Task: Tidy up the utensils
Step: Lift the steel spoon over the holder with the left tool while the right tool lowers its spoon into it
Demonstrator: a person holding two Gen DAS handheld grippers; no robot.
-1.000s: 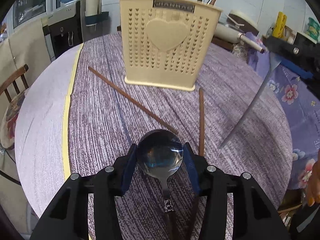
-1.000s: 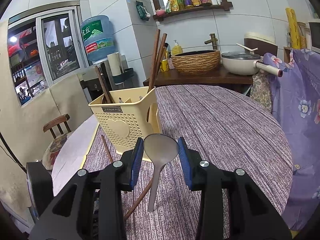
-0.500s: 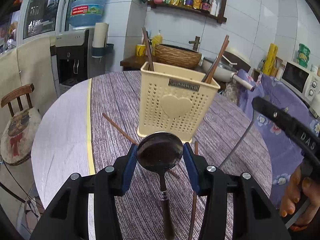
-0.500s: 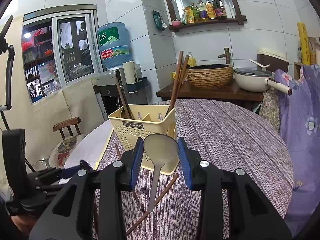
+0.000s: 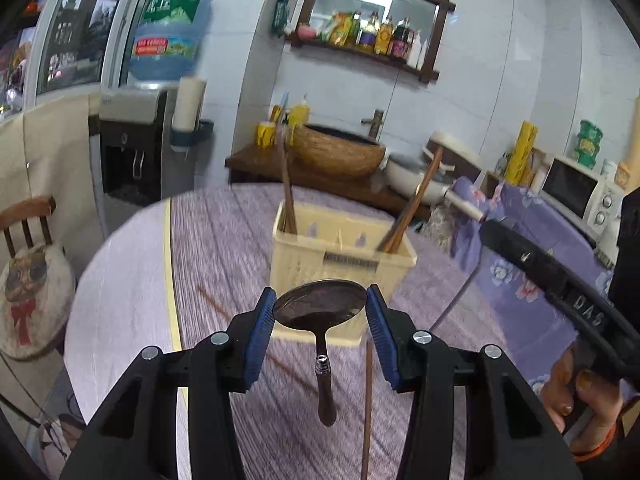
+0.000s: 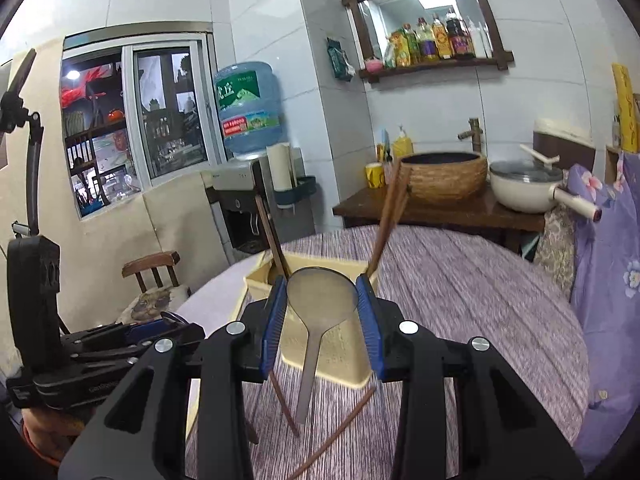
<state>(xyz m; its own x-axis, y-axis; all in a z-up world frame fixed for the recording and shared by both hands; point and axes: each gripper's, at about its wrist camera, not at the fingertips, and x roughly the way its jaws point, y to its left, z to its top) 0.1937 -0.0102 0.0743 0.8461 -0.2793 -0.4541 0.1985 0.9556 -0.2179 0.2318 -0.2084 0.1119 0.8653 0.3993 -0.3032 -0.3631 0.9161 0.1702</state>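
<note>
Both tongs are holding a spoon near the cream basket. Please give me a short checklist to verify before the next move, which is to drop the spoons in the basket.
1. Left tongs hold the dark metal spoon by its bowl, handle hanging down: ok.
2. Right tongs hold the pale spoon by its bowl, handle hanging down: ok.
3. Basket stands upright on the table: ok.
4. Free compartment in the basket, which already holds upright chopsticks: cannot tell, the picture is blurred.
5. Spoon handles raised above the basket rim: cannot tell.
6. All utensils gathered: not ok, loose chopsticks lie on the table.
</note>
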